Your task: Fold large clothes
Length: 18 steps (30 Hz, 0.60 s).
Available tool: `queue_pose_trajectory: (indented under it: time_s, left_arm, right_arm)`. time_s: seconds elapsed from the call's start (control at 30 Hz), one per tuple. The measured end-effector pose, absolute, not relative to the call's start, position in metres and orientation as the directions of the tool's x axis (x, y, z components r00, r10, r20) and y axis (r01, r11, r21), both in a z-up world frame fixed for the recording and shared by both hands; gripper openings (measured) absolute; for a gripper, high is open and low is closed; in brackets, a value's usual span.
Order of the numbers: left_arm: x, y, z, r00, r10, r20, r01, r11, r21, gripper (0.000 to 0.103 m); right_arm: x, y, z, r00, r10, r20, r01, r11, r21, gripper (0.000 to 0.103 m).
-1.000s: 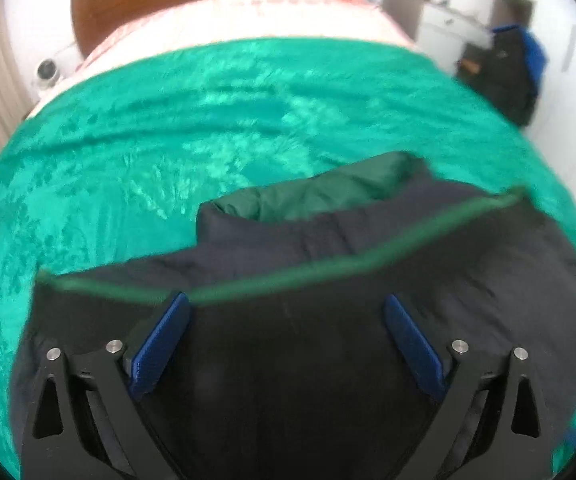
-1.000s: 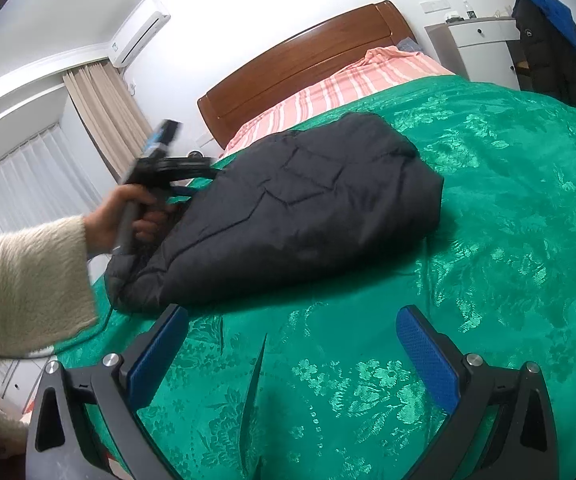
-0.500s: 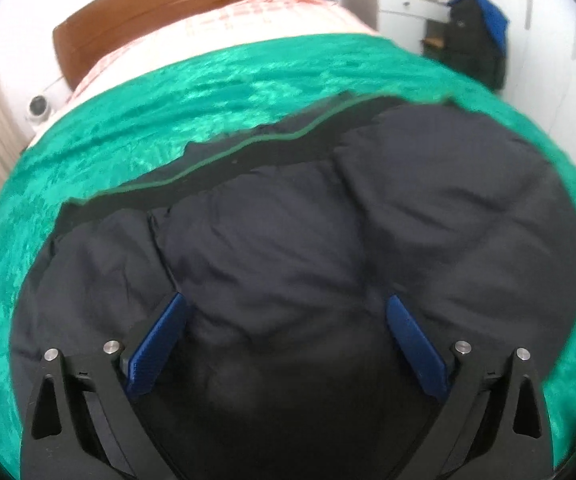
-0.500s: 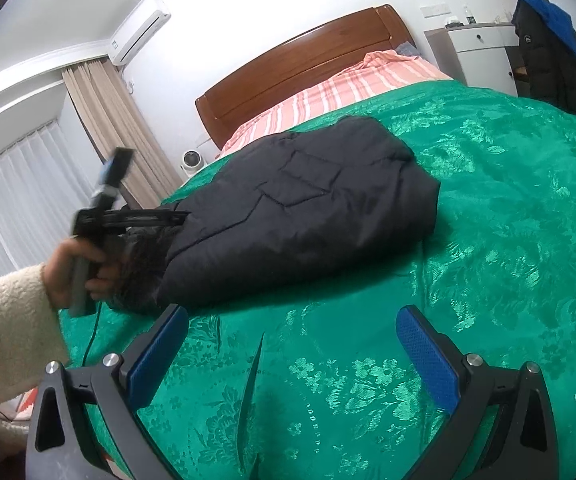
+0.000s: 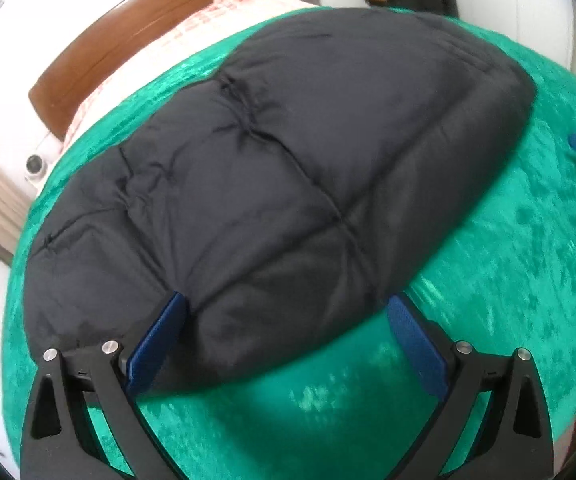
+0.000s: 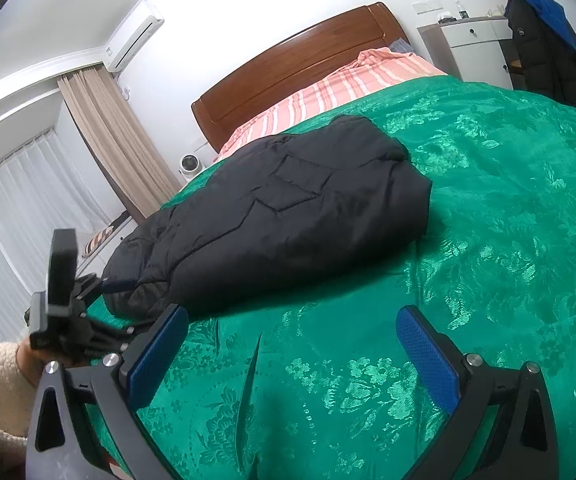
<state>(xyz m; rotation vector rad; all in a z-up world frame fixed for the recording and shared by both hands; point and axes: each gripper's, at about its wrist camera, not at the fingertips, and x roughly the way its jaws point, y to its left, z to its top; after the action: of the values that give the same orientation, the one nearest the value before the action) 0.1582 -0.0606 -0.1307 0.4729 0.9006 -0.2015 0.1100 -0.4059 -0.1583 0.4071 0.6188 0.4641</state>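
I judge folding nearly done: the black jacket (image 6: 279, 216) lies bundled on the bed (image 6: 488, 240) (both grippers gape empty, maybe tidying left).

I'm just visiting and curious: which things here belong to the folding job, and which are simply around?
Job: black padded jacket; left tongs; right tongs; green bedspread.

Just around: striped sheet; small fan; hanging coat; white cabinet.
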Motion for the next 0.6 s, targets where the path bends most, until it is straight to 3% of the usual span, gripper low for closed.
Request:
queue_pose_trajectory:
  time_s: [0.37,0.6]
  left_arm:
    - [0.119,-0.053,-0.119,0.557,-0.070,-0.828,0.337,0.930,0.148,0.101]
    - [0.117,-0.049,-0.123,0.537,-0.078,-0.840,0.310,0.944,0.111,0.101]
  right_arm:
    - [0.111,-0.407,-0.160,0.714,0.526,-0.463,-0.282,0.820,0.497,0.102]
    - [0.112,-0.407,-0.161,0.713,0.525,-0.464,-0.281,0.821,0.496,0.102]
